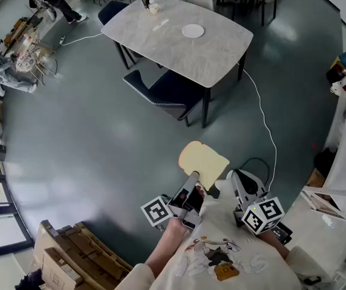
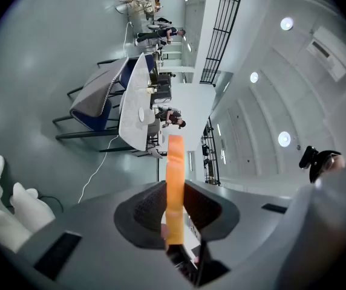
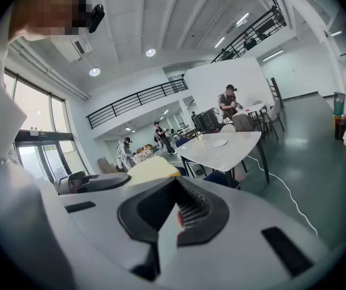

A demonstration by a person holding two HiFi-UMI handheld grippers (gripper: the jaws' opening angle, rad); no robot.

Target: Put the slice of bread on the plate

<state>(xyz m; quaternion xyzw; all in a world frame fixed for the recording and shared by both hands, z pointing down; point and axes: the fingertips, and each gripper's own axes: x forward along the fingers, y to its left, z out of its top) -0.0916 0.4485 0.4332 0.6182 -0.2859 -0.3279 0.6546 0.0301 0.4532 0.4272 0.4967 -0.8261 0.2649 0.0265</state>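
A pale slice of bread (image 1: 203, 162) is held up over the grey floor, with my left gripper (image 1: 197, 185) shut on its near edge. In the left gripper view the slice (image 2: 174, 180) shows edge-on, orange, pinched between the two dark pads. My right gripper (image 1: 233, 179) is just to the right of it, shut with nothing in it. From the right gripper view the bread (image 3: 152, 169) sits to the left, beyond the shut jaws (image 3: 176, 213). The white plate (image 1: 192, 31) lies far ahead on a grey marble-look table (image 1: 161, 47).
Dark blue chairs (image 1: 167, 92) stand at the table's near side. A white cable (image 1: 264, 119) snakes across the floor to the right. A cup and small items (image 1: 153, 6) sit at the table's far end. Wooden crates (image 1: 76, 252) lie bottom left. People stand at the far left.
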